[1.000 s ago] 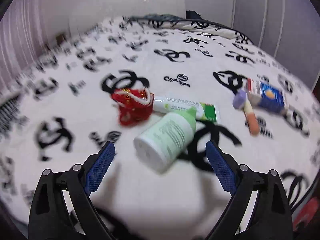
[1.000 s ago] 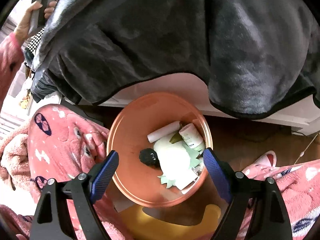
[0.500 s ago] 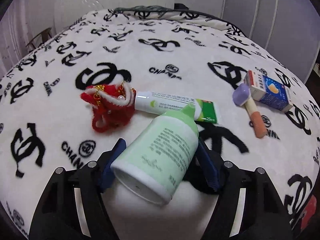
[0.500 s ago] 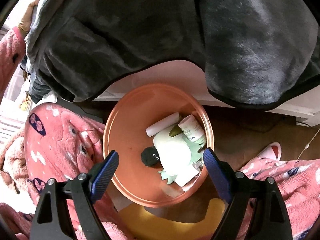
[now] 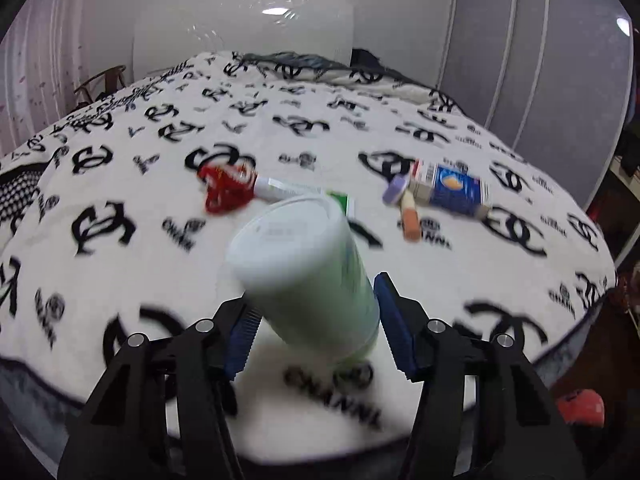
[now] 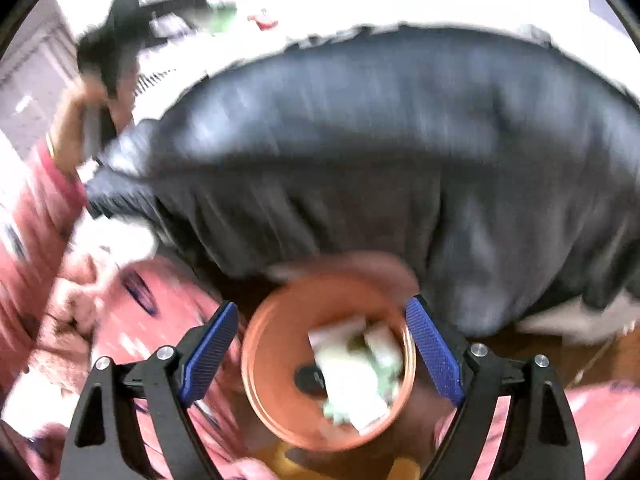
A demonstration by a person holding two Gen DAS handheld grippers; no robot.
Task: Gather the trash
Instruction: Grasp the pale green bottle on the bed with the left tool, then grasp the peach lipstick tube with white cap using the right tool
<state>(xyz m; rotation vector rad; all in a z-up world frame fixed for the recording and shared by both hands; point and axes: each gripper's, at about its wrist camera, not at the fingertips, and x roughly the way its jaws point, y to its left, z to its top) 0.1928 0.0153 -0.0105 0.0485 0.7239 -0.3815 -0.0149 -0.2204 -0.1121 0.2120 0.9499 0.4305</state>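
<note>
My left gripper [image 5: 316, 328] is closing on the green bottle [image 5: 308, 276], which sits between its pads, base tilted up toward the camera, above the blanket [image 5: 120, 184]. A red pouch [image 5: 226, 188], tube [image 5: 288, 190], box [image 5: 452, 190] and stick [image 5: 410, 220] lie beyond. My right gripper [image 6: 320, 356] hangs wide and empty over the orange bin [image 6: 272, 344], with trash [image 6: 352, 372] inside.

Open bedspread [image 5: 120, 280] to the left of a pale green bottle [image 5: 308, 280] lifted off the bed. Beyond, crowded: red pouch [image 5: 226, 188] touching a tube [image 5: 292, 190], then a gap, then blue carton [image 5: 452, 188] and orange stick [image 5: 410, 220]. Below, orange bin [image 6: 272, 344] hemmed between dark blanket [image 6: 400, 160] and pink-clad legs [image 6: 168, 320].
</note>
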